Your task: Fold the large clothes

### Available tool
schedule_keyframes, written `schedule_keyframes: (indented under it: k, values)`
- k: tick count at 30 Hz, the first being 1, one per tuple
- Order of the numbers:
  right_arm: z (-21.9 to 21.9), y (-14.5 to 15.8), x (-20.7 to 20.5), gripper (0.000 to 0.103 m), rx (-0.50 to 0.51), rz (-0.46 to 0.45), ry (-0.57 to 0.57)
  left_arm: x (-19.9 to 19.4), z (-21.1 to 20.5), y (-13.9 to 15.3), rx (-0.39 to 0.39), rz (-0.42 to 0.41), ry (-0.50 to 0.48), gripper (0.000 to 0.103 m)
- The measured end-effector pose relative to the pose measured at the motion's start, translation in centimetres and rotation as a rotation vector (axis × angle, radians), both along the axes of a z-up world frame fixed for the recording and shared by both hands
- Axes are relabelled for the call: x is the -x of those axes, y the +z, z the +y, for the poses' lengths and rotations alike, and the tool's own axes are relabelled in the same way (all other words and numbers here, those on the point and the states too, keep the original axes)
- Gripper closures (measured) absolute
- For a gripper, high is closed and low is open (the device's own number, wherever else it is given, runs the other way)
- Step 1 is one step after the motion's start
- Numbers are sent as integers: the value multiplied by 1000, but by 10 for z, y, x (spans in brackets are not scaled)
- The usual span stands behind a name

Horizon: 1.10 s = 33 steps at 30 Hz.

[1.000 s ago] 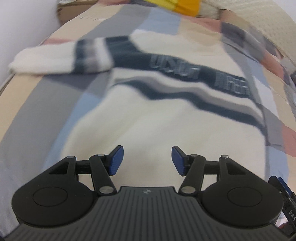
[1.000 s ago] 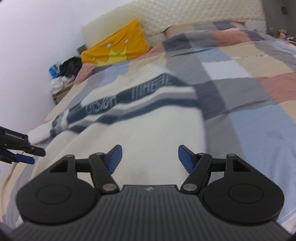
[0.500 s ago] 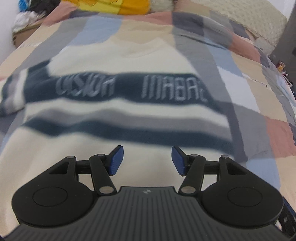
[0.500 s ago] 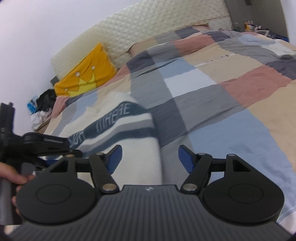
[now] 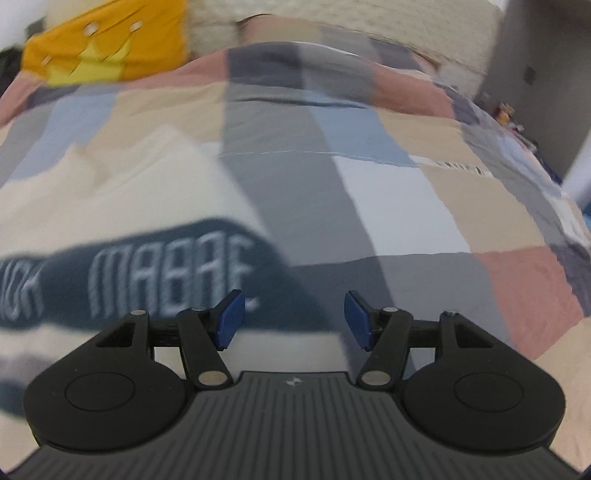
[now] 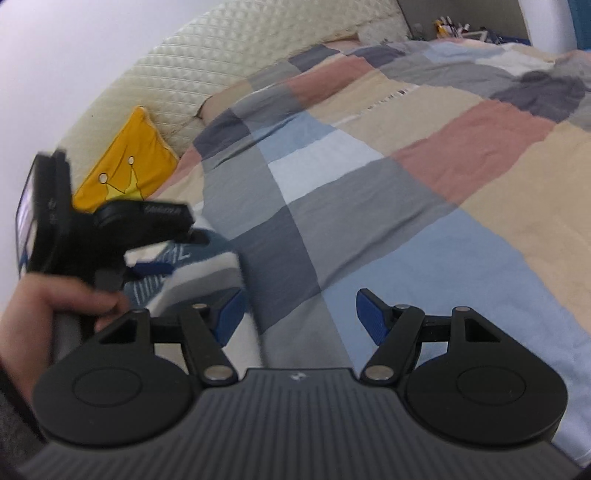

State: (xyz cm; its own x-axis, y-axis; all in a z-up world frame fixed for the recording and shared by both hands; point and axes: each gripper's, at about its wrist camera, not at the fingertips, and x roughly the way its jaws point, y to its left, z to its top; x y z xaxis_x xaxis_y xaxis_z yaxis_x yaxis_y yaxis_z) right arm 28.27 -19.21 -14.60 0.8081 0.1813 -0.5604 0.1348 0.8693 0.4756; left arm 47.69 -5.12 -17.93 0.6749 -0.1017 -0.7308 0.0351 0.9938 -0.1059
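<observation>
A cream sweater (image 5: 140,206) with a navy lettered stripe lies flat on the patchwork duvet (image 5: 406,206). In the left wrist view my left gripper (image 5: 293,319) is open just above the sweater's right edge, with nothing between its blue pads. In the right wrist view my right gripper (image 6: 301,317) is open too, over the same edge of the sweater (image 6: 207,273) and the bare duvet (image 6: 424,229). The left gripper (image 6: 173,254) shows there at the left, held by a hand (image 6: 48,306) and hovering over the navy stripe. The sweater's left half is out of view.
A yellow crown cushion (image 5: 103,48) leans on the quilted cream headboard (image 6: 240,62) at the far end of the bed. Small clutter (image 6: 454,27) stands beyond the bed at the top right. The duvet stretches wide to the right of the sweater.
My left gripper swept rightward across the sweater, from the left sleeve to its right edge. The right gripper swung right toward the bare duvet, and the left gripper and hand came into its view.
</observation>
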Motion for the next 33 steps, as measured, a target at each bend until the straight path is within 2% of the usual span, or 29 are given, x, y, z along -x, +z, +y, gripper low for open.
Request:
schedule_keyframes:
  k: [3,7,8,10,11,19,22,24,25,28,33]
  values:
    - [-3,-6,0,32,-57,10,-5,-17,-18,-11,-89,17,-15,37]
    - [4,-10,-2,32,-53,21,15,-33,-34,-28,-232,44,-42,37]
    - [4,-11,-3,32,-55,24,13,-36,-37,-32,-253,55,-49,36]
    - [3,-12,-4,32,-59,31,4,-39,-40,-37,-277,77,-75,24]
    - [2,-13,-4,32,-61,35,-2,-39,-43,-39,-281,80,-101,22]
    - [-2,-9,0,32,-49,17,-19,-36,-49,-60,-423,95,-157,23]
    - [-7,-10,0,32,-58,23,-35,-36,-51,-64,-476,96,-146,38]
    - [-8,-11,0,32,-54,24,-42,-35,-50,-62,-509,88,-114,72]
    - [-8,-11,0,32,-52,24,-44,-34,-48,-60,-519,82,-107,80]
    - [-6,-13,0,32,-42,27,-39,-26,-33,-44,-457,45,-70,90]
    - [-5,-15,0,32,-33,29,-26,-2,26,-5,-272,-54,73,94]
